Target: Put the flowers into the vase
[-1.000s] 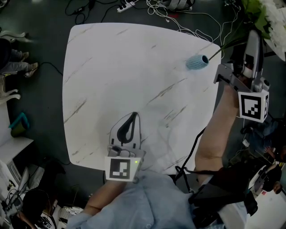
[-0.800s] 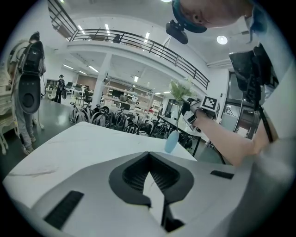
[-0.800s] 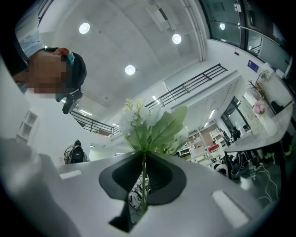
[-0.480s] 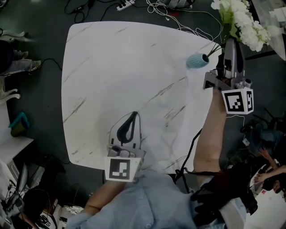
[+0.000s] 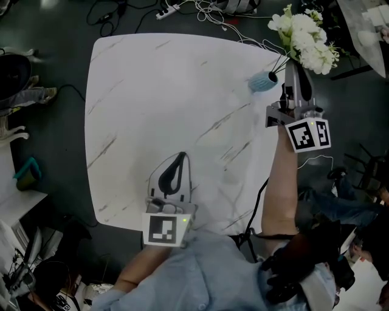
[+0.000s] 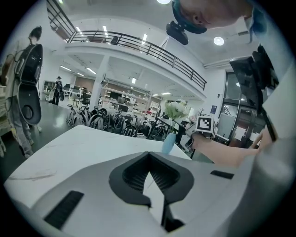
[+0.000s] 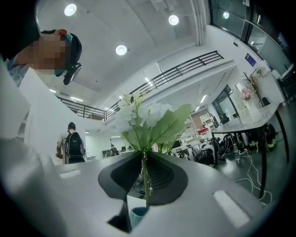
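A light blue vase (image 5: 262,81) stands upright near the far right edge of the white marble table (image 5: 152,91); it also shows small in the left gripper view as the vase (image 6: 169,142). The white flowers (image 5: 304,41) with green leaves hang above and right of it. Their thin stems run down to the vase mouth (image 7: 138,214). My right gripper (image 5: 292,64) is shut on the stems (image 7: 145,172); its jaws have just eased open a little, with the stems still between them. My left gripper (image 5: 182,157) rests shut and empty near the table's front edge.
Cables and a power strip (image 5: 168,10) lie on the dark floor beyond the table's far edge. The vase sits close to the table's right edge. A person with a backpack (image 6: 27,88) stands far left in the left gripper view.
My right gripper has come down and moved left toward the vase, bringing the flowers fully into the head view. The left gripper has not moved.
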`<action>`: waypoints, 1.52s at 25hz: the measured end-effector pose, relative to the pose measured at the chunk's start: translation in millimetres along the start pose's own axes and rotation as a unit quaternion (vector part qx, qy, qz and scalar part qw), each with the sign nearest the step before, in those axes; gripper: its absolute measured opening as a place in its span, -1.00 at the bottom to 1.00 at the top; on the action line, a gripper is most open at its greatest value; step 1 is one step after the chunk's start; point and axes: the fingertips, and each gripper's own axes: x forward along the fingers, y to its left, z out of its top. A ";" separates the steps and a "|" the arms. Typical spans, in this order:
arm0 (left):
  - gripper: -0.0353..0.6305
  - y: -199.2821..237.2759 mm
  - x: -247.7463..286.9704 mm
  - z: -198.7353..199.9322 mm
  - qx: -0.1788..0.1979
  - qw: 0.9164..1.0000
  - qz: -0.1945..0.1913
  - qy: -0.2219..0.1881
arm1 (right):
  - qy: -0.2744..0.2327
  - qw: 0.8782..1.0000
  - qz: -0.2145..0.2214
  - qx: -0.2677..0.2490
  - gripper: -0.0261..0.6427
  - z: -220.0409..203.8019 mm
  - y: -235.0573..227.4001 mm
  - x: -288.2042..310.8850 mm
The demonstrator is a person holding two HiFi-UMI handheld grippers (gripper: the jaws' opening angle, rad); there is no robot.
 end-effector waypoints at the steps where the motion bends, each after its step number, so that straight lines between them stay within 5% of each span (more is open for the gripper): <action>1: -0.88 -0.1 -0.2 1.3 0.001 1.000 0.000 -0.002 | 0.003 1.000 0.001 -0.002 -0.79 -0.4 -0.1 0.2; 8: -0.88 -7.7 -15.5 10.5 0.014 1.000 -0.004 -0.014 | 0.032 0.999 -0.018 -0.005 -0.44 -1.9 2.4 -10.1; 19: -0.88 -16.2 -26.6 18.6 0.045 0.998 -0.008 -0.035 | 0.031 0.996 -0.077 0.015 -0.43 -5.6 6.0 -58.7; 25: -0.88 -25.7 -35.5 32.1 0.058 0.997 -0.012 -0.052 | 0.072 0.996 -0.051 0.030 -0.44 -8.4 79.6 -93.1; 29: -0.88 -27.4 -44.5 43.4 0.081 0.994 -0.007 -0.073 | 0.116 0.993 -0.023 0.021 -0.63 -21.0 135.0 -112.0; 38: -0.88 -38.3 -76.0 65.9 0.082 0.990 -0.006 -0.119 | 0.139 0.988 -0.064 -0.025 -0.91 -12.0 178.6 -164.3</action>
